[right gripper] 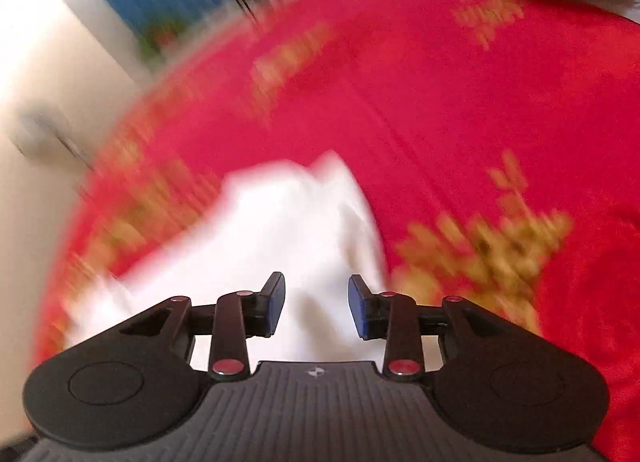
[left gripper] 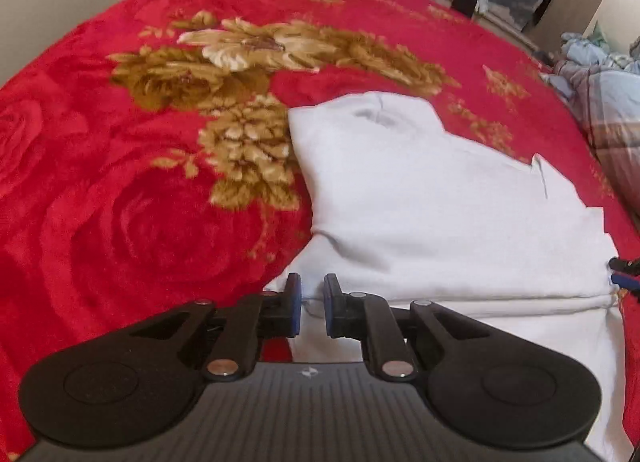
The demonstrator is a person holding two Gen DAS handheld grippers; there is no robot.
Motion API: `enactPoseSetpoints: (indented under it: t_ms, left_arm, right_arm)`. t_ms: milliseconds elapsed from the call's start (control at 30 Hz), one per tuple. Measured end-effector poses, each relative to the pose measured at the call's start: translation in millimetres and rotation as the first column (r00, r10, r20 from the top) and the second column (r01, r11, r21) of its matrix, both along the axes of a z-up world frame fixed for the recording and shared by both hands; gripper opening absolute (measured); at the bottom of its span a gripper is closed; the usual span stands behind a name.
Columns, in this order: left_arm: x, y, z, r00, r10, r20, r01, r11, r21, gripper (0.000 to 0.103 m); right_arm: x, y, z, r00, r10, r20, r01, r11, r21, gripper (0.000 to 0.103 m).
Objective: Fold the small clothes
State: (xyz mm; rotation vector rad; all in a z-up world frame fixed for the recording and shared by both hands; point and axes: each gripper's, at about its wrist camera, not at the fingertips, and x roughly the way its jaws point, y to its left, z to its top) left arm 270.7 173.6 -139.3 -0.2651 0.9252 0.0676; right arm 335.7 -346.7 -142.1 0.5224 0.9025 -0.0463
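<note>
A white garment [left gripper: 432,214] is laid folded on a red floral blanket [left gripper: 120,202], right of centre. The left hand-held gripper [left gripper: 312,304] is narrowly parted over its near edge; the right hand-held gripper [right gripper: 316,308] is held wide above blurred white cloth.

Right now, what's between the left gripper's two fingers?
In the left wrist view, the left gripper is open, and the near edge of the white shirt lies in the gap, on the red blanket.

White folded garment [left gripper: 432,214] at centre right on red floral blanket [left gripper: 120,190]; left hand-held gripper [left gripper: 311,304] parted over its near edge.
</note>
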Motion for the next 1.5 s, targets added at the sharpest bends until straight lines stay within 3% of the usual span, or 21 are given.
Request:
enactPoseSetpoints:
  t_ms: [100,200,267,300,367,400,467,567,767,900,1067,1167,1233,1300,1433,1500]
  left_arm:
    - [-4,2,16,0.998,0.020,0.058,-0.018,0.999,-0.029,0.014]
    - [-7,2,21,0.992,0.016,0.123,-0.008,0.998,-0.061,0.015]
    - [-1,-2,12,0.997,0.007,0.073,-0.005,1.000,-0.030,0.015]
    - [3,-4,5,1.000,0.004,0.007,-0.004,1.000,-0.013,0.014]
    - [-1,-5,9,1.000,0.015,0.007,-0.015,1.000,-0.023,0.015]
    - [-5,-9,19,1.000,0.003,0.030,-0.003,1.000,-0.003,0.019]
    - [-18,-20,39,0.992,-0.048,0.116,0.039,0.996,0.076,0.029]
    - [-45,-36,65,0.972,-0.102,0.211,0.066,0.983,0.171,0.031]
    - [-117,-49,110,0.950,-0.119,0.290,0.099,0.992,0.083,0.031]
    - [-176,-59,124,0.955,-0.122,0.270,0.113,0.992,0.050,0.031]
    - [-225,-65,90,0.976,-0.122,0.180,0.122,0.992,0.009,0.030]
    - [-239,-64,54,0.992,-0.100,0.075,0.102,0.995,-0.020,0.030]
    - [-241,-53,30,0.998,-0.047,-0.039,0.044,0.995,-0.094,0.030]
    - [-242,-43,11,0.991,-0.010,-0.134,-0.011,0.988,-0.153,0.030]
    - [-240,-38,-3,0.983,0.011,-0.185,-0.027,0.996,-0.085,0.030]
    - [-242,-34,-7,0.979,0.013,-0.202,-0.034,0.994,-0.102,0.030]
  right_arm:
    - [-2,-1,7,0.999,-0.031,0.020,0.032,0.998,-0.053,0.039]
    - [-6,-9,15,0.995,-0.041,0.091,0.041,0.999,-0.001,0.039]
    - [-4,-7,7,0.997,-0.027,0.067,0.027,1.000,-0.002,0.040]
    - [-3,-9,1,0.999,-0.022,0.025,0.023,1.000,-0.019,0.041]
    - [0,-13,-14,0.998,-0.032,-0.055,0.030,0.999,-0.045,0.041]
    - [-7,-9,-10,0.998,-0.052,-0.044,0.051,0.998,-0.030,0.041]
    - [-20,-9,7,0.998,-0.065,0.010,0.065,0.996,-0.059,0.041]
    - [-50,-7,44,0.991,-0.020,0.133,0.036,0.993,-0.116,0.041]
    - [-127,-27,114,0.963,0.006,0.268,0.022,0.995,-0.099,0.042]
    - [-188,-42,127,0.963,0.041,0.266,-0.016,0.995,-0.096,0.043]
    - [-238,-48,90,0.986,0.072,0.149,-0.059,0.994,-0.090,0.043]
    - [-246,-53,51,0.995,0.092,0.043,-0.088,0.993,-0.080,0.043]
    - [-248,-52,31,0.992,0.114,-0.054,-0.119,0.989,-0.092,0.043]
    - [-246,-56,21,0.990,0.107,-0.092,-0.115,0.990,-0.086,0.043]
    - [-239,-58,9,0.985,0.124,-0.123,-0.124,0.992,0.007,0.043]
    - [-237,-53,2,0.975,0.158,-0.154,-0.157,0.987,0.018,0.043]
